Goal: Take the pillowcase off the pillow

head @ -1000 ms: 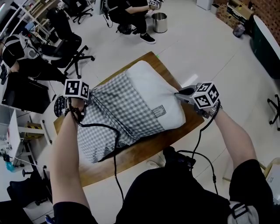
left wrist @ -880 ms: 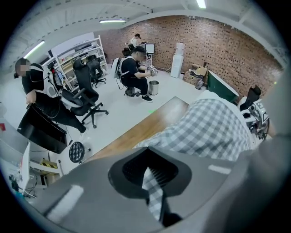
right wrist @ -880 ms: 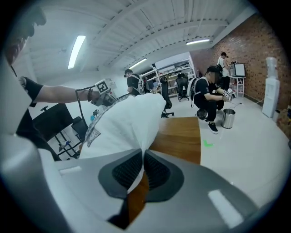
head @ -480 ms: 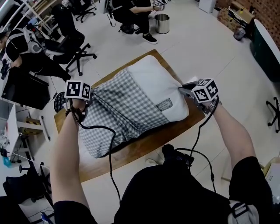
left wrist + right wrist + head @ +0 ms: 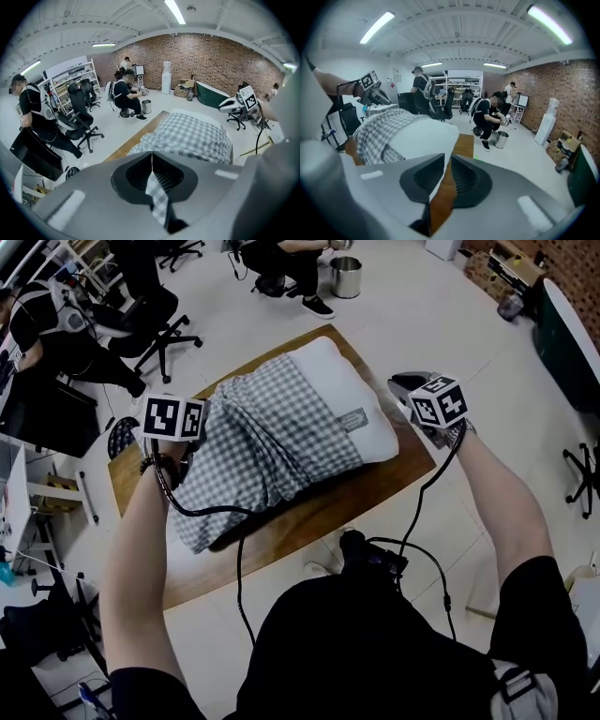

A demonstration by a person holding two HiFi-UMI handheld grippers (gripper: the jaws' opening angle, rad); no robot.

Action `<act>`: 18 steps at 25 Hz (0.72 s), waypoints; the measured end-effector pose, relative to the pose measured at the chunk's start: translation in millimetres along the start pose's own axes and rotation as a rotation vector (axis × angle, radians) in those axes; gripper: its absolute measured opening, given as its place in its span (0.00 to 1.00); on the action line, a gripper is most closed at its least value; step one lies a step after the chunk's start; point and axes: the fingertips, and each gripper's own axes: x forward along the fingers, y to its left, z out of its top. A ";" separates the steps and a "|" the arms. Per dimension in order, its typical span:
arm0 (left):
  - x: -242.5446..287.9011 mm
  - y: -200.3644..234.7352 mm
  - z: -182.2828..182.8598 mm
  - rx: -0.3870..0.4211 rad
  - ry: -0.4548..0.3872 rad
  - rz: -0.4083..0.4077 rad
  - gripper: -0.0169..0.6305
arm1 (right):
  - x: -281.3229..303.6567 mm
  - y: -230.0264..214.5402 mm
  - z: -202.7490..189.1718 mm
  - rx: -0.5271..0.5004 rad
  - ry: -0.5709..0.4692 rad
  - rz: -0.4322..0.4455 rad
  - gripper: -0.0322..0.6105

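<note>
Bright ceiling tubes [image 5: 174,10], fisheye-warped edges

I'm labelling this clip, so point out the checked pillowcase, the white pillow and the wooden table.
checked pillowcase [image 5: 267,432], head view, middle of the bunched checked fabric.
white pillow [image 5: 339,376], head view, bare white end outside the case.
wooden table [image 5: 375,479], head view, bare top near its front edge.

Left gripper [image 5: 151,161]: jaws together, pinching a fold of pillowcase [image 5: 157,199].
Right gripper [image 5: 446,164]: jaws just been opening, now a slit apart; pillow [image 5: 419,136] edge shows in the gap, unpinched.
Left arm [image 5: 141,549]: bare, reaching forward.
Right arm [image 5: 502,512]: bare, reaching forward.
</note>
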 end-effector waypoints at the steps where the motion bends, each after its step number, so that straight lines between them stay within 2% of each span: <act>1: -4.6 -2.2 -3.5 0.002 -0.014 0.002 0.04 | -5.8 -0.5 5.6 -0.010 -0.023 -0.018 0.12; 6: -30.2 -10.7 -13.4 -0.012 -0.065 -0.002 0.04 | -39.0 5.9 58.6 -0.074 -0.122 -0.081 0.11; 12: -54.6 -31.2 -35.8 -0.021 -0.134 -0.038 0.04 | -69.0 38.4 111.3 -0.092 -0.168 -0.040 0.11; 15: -68.9 -42.1 -45.8 -0.019 -0.168 -0.054 0.04 | -76.5 56.4 119.0 -0.132 -0.162 -0.018 0.11; 18: -81.4 -46.3 -64.5 -0.036 -0.164 -0.048 0.06 | -73.5 73.4 108.7 -0.148 -0.129 0.021 0.14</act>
